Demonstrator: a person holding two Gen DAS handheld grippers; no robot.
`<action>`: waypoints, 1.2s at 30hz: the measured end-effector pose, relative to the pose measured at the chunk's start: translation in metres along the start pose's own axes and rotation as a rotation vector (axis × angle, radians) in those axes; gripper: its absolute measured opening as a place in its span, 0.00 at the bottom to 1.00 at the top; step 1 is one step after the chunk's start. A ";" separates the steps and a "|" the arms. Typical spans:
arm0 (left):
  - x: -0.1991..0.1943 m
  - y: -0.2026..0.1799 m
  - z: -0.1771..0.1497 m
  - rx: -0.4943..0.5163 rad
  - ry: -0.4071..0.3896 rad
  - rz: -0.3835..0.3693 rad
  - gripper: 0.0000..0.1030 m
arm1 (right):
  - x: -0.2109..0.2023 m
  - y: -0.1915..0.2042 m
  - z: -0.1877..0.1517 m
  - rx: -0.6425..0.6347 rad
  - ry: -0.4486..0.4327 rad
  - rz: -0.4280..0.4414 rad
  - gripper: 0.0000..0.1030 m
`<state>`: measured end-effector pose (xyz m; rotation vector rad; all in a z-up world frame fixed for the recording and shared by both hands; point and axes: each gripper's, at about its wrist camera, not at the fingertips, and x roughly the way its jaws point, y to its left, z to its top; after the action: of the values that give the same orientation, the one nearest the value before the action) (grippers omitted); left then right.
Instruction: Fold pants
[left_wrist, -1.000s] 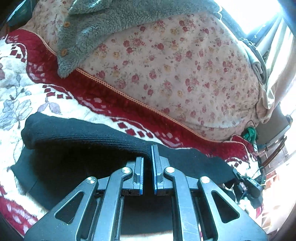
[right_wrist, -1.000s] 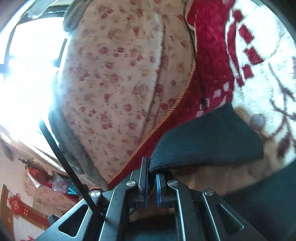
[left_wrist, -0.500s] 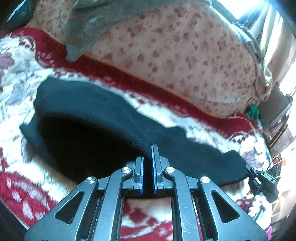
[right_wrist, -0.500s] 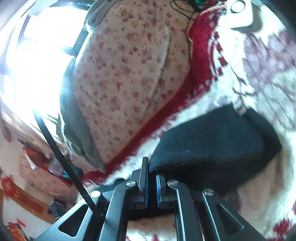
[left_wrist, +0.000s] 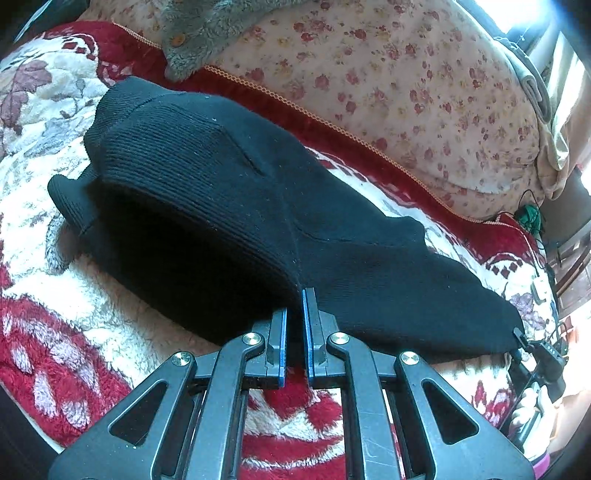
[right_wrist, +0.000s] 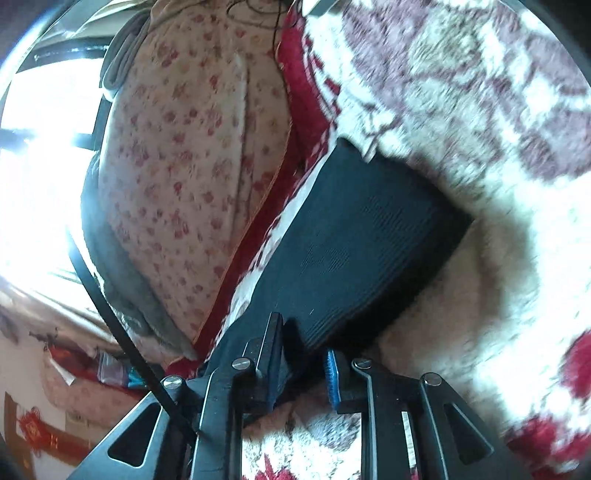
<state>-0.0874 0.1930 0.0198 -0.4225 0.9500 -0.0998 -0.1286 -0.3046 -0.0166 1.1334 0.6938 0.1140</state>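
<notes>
The black knit pants (left_wrist: 258, 206) lie across the red and white fleece blanket (left_wrist: 48, 258), folded over on themselves. My left gripper (left_wrist: 294, 306) is nearly shut on a raised fold of the pants at their near edge and holds it a little above the lower layer. In the right wrist view the pants (right_wrist: 354, 251) stretch away from my right gripper (right_wrist: 303, 347), whose jaws stand apart; the ribbed edge sits just ahead of them, not pinched. The right gripper also shows at the right end of the pants in the left wrist view (left_wrist: 543, 354).
A big floral quilt bundle (left_wrist: 406, 92) lies along the far side of the blanket, with a grey fleece garment (left_wrist: 207, 22) on top. Cables and a green object (left_wrist: 532, 214) sit at the far right. A bright window (right_wrist: 33, 147) is behind the quilt.
Both grippers carried the pants' edge toward me and down onto the blanket. The right gripper has opened and let go of the ribbed edge. The left stays closed on its fold.
</notes>
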 end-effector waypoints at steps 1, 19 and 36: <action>0.001 0.001 0.001 -0.004 0.002 0.001 0.06 | -0.003 -0.002 0.002 0.000 -0.029 -0.011 0.18; 0.005 -0.002 -0.001 0.030 -0.016 0.034 0.06 | -0.054 0.034 0.017 -0.109 -0.267 -0.199 0.24; -0.044 0.063 0.013 -0.159 -0.092 -0.026 0.44 | 0.166 0.203 -0.147 -0.540 0.503 0.212 0.40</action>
<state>-0.1091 0.2663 0.0355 -0.5811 0.8647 -0.0281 -0.0280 -0.0286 0.0482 0.6494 0.9130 0.7425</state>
